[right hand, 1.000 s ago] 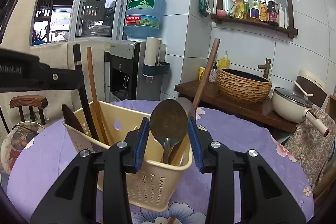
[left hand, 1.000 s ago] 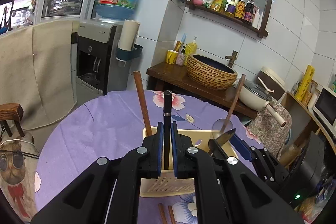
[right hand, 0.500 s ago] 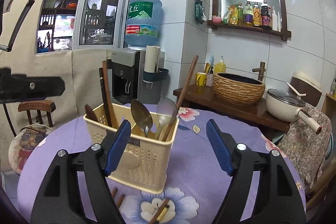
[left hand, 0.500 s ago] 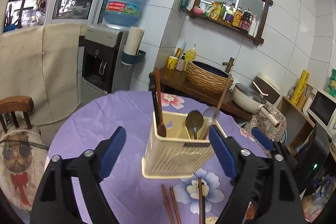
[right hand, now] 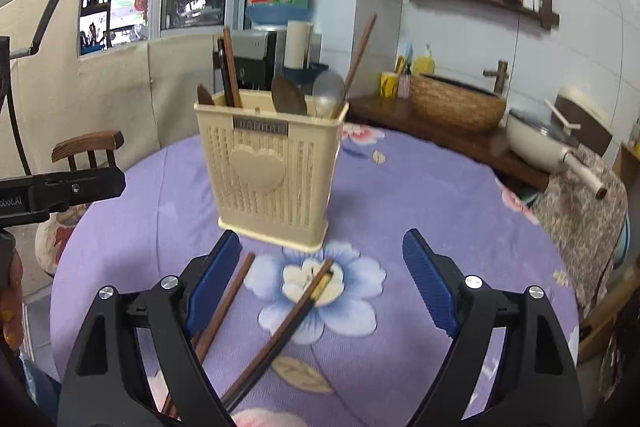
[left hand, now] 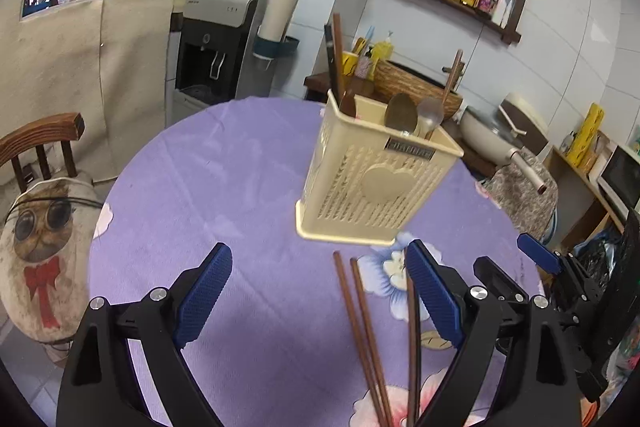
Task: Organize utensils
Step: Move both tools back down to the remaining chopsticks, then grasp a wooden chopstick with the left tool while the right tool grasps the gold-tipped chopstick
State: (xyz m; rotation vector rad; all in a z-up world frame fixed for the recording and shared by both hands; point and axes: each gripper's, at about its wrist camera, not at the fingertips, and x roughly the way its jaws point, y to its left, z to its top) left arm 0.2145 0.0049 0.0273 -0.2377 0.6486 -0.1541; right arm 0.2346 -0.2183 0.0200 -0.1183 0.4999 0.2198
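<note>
A cream plastic utensil holder [left hand: 372, 183] [right hand: 272, 167] stands upright on the purple flowered tablecloth [left hand: 224, 195]. It holds dark chopsticks, spoons [left hand: 402, 113] [right hand: 289, 97] and a wooden-handled utensil. Two brown chopsticks [left hand: 362, 327] [right hand: 224, 311] and a darker pair [right hand: 292, 323] [left hand: 413, 347] lie loose on the cloth in front of the holder. My left gripper [left hand: 320, 297] is open and empty, low over the cloth, short of the holder. My right gripper [right hand: 324, 277] is open and empty above the loose chopsticks; its blue pad also shows in the left wrist view [left hand: 540, 259].
A wooden chair [left hand: 40, 143] with a cat cushion stands at the table's left. Behind the table are a water dispenser [left hand: 224, 43], a wooden counter with a woven basket [right hand: 456, 103], and a pan [right hand: 548, 143]. A patterned cloth [right hand: 580, 203] hangs at the right.
My left gripper let go of the dark chopstick and my right let go of the spoon; both utensils now stand in the holder. Both grippers opened wide and drew back and down.
</note>
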